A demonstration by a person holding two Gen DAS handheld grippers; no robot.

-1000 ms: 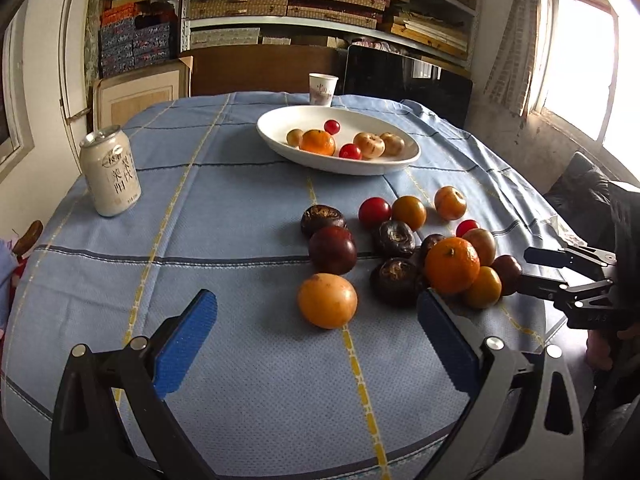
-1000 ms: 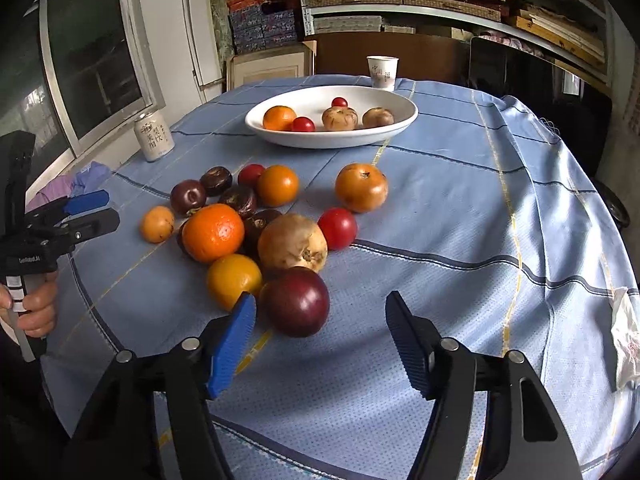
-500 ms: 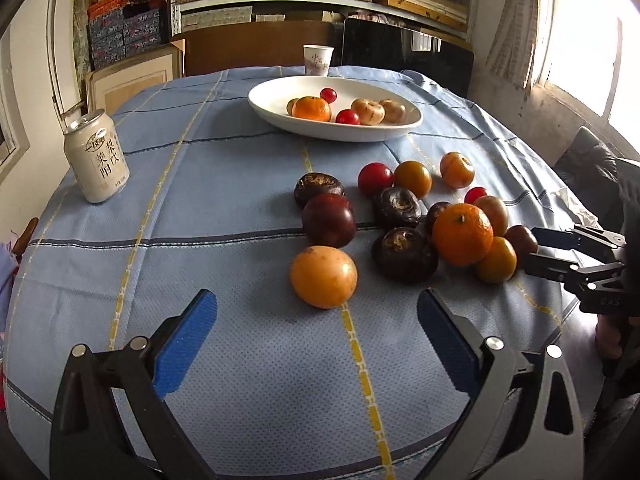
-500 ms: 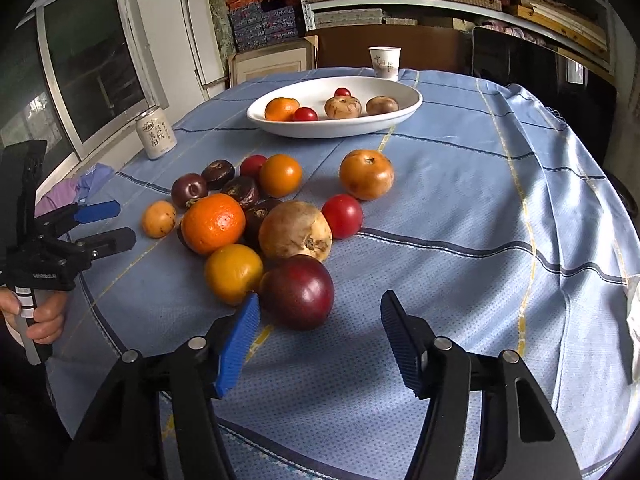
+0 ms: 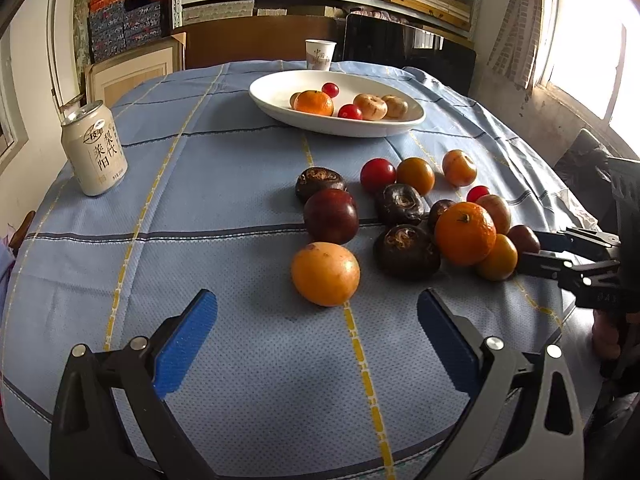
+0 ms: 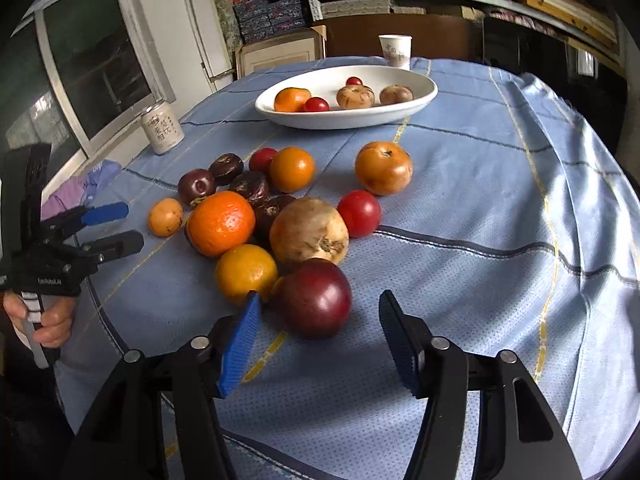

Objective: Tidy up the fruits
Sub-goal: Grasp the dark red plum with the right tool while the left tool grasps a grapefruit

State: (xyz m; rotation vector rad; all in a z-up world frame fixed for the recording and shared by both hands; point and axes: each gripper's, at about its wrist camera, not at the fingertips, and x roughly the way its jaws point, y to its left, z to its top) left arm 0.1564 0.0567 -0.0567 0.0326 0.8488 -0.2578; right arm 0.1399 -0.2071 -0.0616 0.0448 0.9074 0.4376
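Loose fruit lies in a cluster on the blue tablecloth: a mandarin point(image 5: 464, 232) point(image 6: 221, 222), dark plums, dark brown fruits, red tomatoes and orange ones. My right gripper point(image 6: 319, 312) has a dark red plum point(image 6: 316, 298) between its blue pads. Its jaws are closing, with a gap still showing on the right side. My left gripper point(image 5: 316, 320) stands wide open just short of a yellow-orange fruit point(image 5: 325, 274). The white oval bowl point(image 5: 372, 132) point(image 6: 340, 122) at the far side holds a mandarin, two small tomatoes and two pale brown fruits.
A drink can point(image 5: 94, 152) point(image 6: 162, 130) stands at the left of the table and a paper cup point(image 5: 320, 54) point(image 6: 395, 50) behind the bowl. Shelves with boxes fill the back wall. A hand holds the left gripper's handle point(image 6: 44, 320) at the table's edge.
The right gripper's jaws have narrowed around the dark red plum. Both cameras have tipped slightly, so the fruit looks a little closer. The left gripper stays wide open.
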